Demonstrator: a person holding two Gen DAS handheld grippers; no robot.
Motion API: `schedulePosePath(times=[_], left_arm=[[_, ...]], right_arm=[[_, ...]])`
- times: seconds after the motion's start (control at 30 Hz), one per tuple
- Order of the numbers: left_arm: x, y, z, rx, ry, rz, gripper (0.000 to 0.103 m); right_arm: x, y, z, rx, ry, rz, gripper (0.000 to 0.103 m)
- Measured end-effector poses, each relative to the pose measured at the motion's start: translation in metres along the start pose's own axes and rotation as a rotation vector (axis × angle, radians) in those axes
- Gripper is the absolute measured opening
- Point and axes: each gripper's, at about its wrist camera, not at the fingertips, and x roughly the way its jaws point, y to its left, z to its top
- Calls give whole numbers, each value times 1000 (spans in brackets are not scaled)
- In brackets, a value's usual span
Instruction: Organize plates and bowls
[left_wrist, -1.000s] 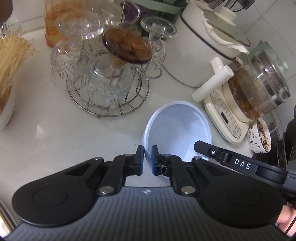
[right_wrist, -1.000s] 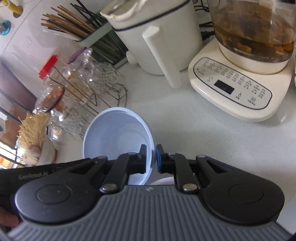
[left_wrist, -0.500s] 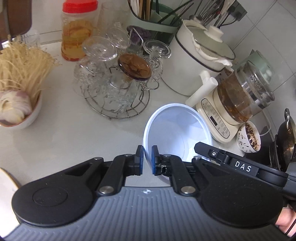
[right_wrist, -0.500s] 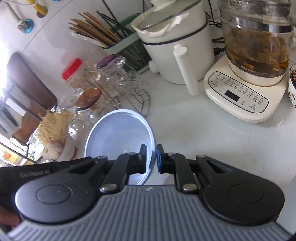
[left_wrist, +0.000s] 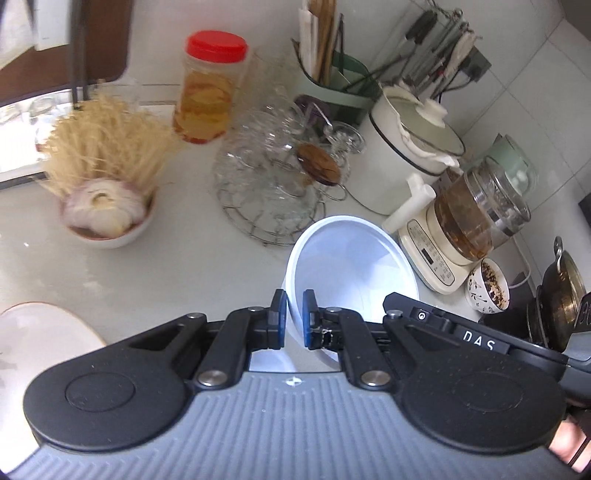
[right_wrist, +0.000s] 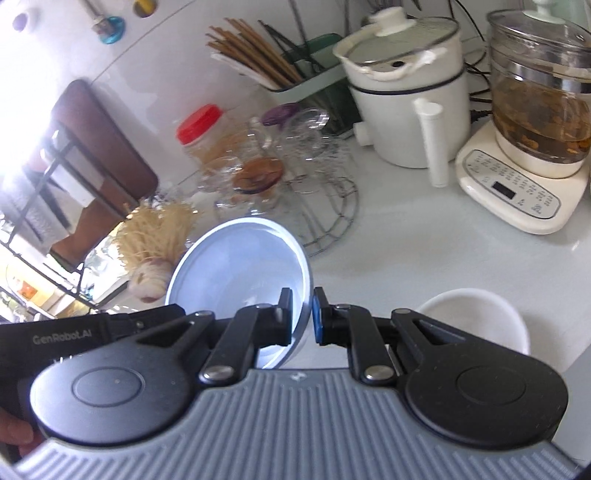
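Note:
Both grippers hold one pale blue bowl (left_wrist: 354, 266) above the counter. My left gripper (left_wrist: 293, 317) is shut on its left rim. My right gripper (right_wrist: 302, 315) is shut on its right rim, and the bowl (right_wrist: 240, 266) tilts toward the camera there. A white bowl (right_wrist: 476, 317) stands on the counter below and right of my right gripper. A white plate (left_wrist: 33, 339) with a reddish rim lies at the lower left of the left wrist view.
A wire rack of glass cups (left_wrist: 273, 184) stands behind the bowl. A bowl of noodles and garlic (left_wrist: 107, 206), a red-lidded jar (left_wrist: 210, 88), a white pot (left_wrist: 410, 155), a glass kettle (left_wrist: 476, 221), a small patterned cup (left_wrist: 487, 291) and a utensil holder (right_wrist: 295, 70) crowd the counter.
Both grippers have lifted the blue bowl up and back from the counter. More of the counter shows, and the white bowl and the plate have come into view.

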Motion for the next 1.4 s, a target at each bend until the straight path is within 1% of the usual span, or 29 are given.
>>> schedulePosePath(times=[0.13, 0.27, 0.4, 0.47, 0.67, 0.87, 1.0, 1.07, 1.3, 1.33, 1.37, 1.4], left_arm=[[-19, 23, -8, -14, -6, -1, 10], [-33, 43, -16, -27, -14, 0, 10], [-35, 57, -27, -27, 15, -1, 10], [-33, 63, -31, -22, 34, 1, 10], [-22, 74, -41, 5, 86, 5, 10], [-8, 77, -46, 26, 116, -3, 11], [-1, 78, -51, 47, 127, 1, 11], [0, 81, -53, 52, 127, -3, 11], [-3, 88, -52, 44, 115, 3, 12], [-5, 90, -51, 39, 117, 10, 17], [-8, 92, -50, 34, 114, 15, 24], [-12, 93, -49, 36, 108, 18, 27]], right_arm=[[-2, 20, -10, -13, 2, 22, 13], [0, 37, -22, -28, 22, 23, 13], [1, 51, -36, -43, 25, 3, 14], [4, 55, -44, -40, 42, -13, 14], [13, 55, -61, -15, 80, -45, 15], [20, 53, -74, 1, 94, -86, 16], [24, 51, -86, 16, 98, -111, 16], [26, 48, -88, 42, 96, -107, 16], [30, 50, -86, 58, 78, -111, 16], [30, 50, -86, 66, 81, -113, 18], [29, 51, -85, 73, 83, -111, 28], [27, 51, -84, 80, 81, -106, 37]])
